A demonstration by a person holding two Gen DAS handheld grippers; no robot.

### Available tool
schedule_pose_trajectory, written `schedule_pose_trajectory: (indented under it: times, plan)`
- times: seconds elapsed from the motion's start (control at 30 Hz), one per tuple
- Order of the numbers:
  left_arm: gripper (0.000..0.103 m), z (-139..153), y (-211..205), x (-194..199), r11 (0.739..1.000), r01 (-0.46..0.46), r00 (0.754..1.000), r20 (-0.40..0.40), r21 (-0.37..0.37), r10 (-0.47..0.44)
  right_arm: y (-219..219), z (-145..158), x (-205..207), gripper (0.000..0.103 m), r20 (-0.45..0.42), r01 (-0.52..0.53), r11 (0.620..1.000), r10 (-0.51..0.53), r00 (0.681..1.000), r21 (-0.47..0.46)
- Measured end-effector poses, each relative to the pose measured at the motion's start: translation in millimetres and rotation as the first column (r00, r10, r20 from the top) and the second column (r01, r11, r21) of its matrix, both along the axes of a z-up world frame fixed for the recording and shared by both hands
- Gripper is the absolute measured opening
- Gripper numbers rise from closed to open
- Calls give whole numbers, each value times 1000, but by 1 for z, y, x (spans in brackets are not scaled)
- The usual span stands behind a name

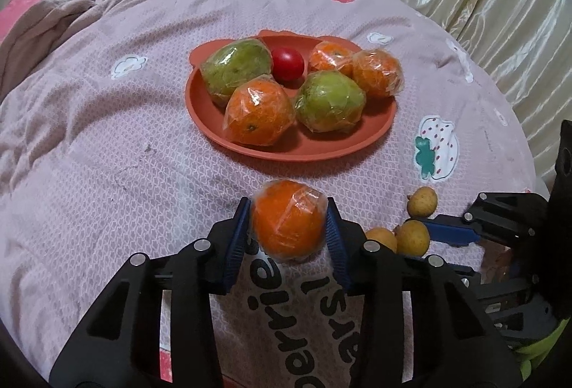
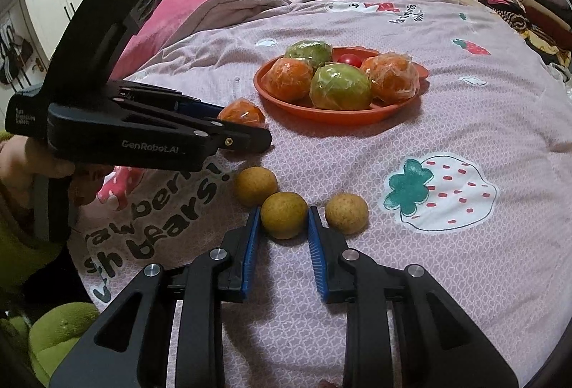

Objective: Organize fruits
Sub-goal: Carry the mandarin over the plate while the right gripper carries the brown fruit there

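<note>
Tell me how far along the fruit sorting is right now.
Done: six fruits sit on the plate: three wrapped oranges, two green ones and a red one. In hand: the left gripper is clamped on another orange, and the right gripper is shut on the middle brown fruit; both look still down on the blanket. Left: two more brown fruits lie loose beside it.

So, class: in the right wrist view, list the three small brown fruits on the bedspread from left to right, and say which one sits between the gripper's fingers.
Left brown fruit → middle brown fruit, clamped in the right gripper → right brown fruit.
</note>
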State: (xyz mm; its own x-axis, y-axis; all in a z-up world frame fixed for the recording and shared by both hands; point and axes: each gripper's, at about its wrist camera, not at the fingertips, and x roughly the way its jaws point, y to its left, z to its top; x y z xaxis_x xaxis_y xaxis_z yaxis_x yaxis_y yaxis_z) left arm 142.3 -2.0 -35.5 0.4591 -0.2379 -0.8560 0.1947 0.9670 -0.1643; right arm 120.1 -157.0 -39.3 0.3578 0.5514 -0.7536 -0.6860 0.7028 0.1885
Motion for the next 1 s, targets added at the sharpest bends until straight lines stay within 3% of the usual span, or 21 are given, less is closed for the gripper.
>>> schedule_pose_trajectory:
  times: [0.43, 1.0]
  plan:
    - [32, 25, 3, -20, 998, -1, 998, 59, -64, 5, -9, 20, -5, 25, 15, 16, 999, -17, 1000, 41]
    - [32, 54, 24, -7, 997, -52, 993, 104, -57, 58, -18, 56, 13, 25, 93, 42, 997, -49, 995, 71]
